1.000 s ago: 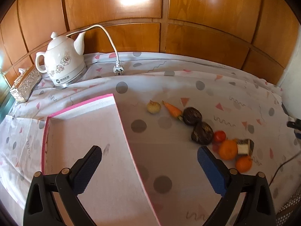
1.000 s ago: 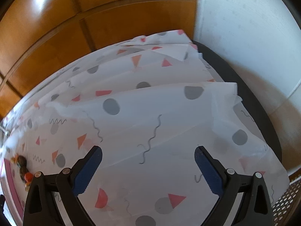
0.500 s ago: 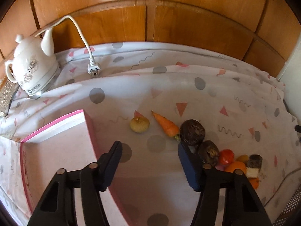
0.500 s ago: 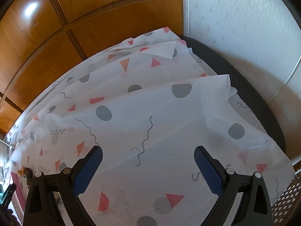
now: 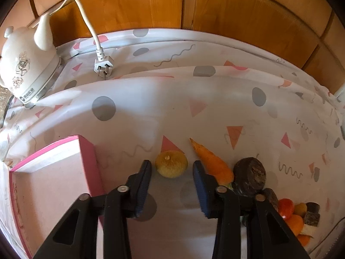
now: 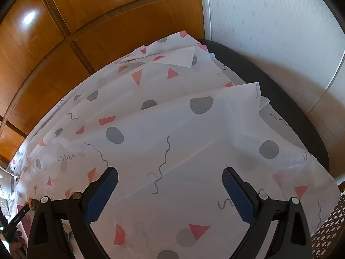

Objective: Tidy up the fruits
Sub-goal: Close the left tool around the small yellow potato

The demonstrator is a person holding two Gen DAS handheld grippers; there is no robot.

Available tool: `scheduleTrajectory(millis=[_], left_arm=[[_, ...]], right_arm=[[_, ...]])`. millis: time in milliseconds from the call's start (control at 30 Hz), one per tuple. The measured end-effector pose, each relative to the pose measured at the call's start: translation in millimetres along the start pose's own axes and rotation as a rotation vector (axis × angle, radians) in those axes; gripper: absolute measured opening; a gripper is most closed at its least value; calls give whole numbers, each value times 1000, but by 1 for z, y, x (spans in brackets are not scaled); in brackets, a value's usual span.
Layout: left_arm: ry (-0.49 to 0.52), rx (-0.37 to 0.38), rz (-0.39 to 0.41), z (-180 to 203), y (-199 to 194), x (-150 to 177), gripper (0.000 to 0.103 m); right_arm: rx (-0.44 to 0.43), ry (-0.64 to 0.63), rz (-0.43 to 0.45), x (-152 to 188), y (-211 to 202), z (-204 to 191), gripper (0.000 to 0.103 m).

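Observation:
In the left wrist view a small round yellow fruit (image 5: 171, 164) lies on the patterned cloth. My left gripper (image 5: 171, 170) is open, its jaws standing either side of the fruit's near half without touching it. A carrot (image 5: 212, 164) lies right of the fruit, close to the right finger. Further right are a dark round fruit (image 5: 250, 177), a red tomato (image 5: 285, 208), oranges (image 5: 295, 222) and dark cut pieces (image 5: 312, 213). A pink box (image 5: 54, 185) stands open at the left. My right gripper (image 6: 170, 191) is open and empty above bare cloth.
A white floral kettle (image 5: 25, 67) stands at the back left, its cord and plug (image 5: 103, 64) lying on the cloth. Wooden panels (image 5: 194, 6) form the back wall. In the right wrist view the cloth ends at a dark table edge (image 6: 286, 99) beside a white wall.
My left gripper has moved forward and down to the yellow fruit and its jaws have narrowed around it. My right gripper has shifted only slightly and stays open.

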State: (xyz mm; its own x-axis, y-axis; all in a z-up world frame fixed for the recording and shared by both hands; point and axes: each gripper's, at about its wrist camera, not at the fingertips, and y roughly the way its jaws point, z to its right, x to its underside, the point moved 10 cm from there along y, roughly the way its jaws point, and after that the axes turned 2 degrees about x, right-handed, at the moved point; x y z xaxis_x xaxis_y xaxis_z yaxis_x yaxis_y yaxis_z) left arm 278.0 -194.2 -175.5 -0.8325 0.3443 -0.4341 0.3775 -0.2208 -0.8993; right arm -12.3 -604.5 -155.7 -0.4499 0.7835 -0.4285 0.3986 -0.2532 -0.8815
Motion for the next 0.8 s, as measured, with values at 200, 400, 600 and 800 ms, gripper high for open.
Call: scheduleTrajectory(millis=[200,400,600,800], left_arm=[[4,-9,40,-1,-1,2,30],[-19,-9,54,-2,-7,11,30],[-37,-12,94,-7,-25,17,30],[-58,-5,135,-10,-49,28,30]], right_arm=[[21,-11,-5,-1,3,2,89],[39,3,-18,0,5,8,89],[52,20,-31,1,8,14,89],[53,-4,-43,3,10,11,89]])
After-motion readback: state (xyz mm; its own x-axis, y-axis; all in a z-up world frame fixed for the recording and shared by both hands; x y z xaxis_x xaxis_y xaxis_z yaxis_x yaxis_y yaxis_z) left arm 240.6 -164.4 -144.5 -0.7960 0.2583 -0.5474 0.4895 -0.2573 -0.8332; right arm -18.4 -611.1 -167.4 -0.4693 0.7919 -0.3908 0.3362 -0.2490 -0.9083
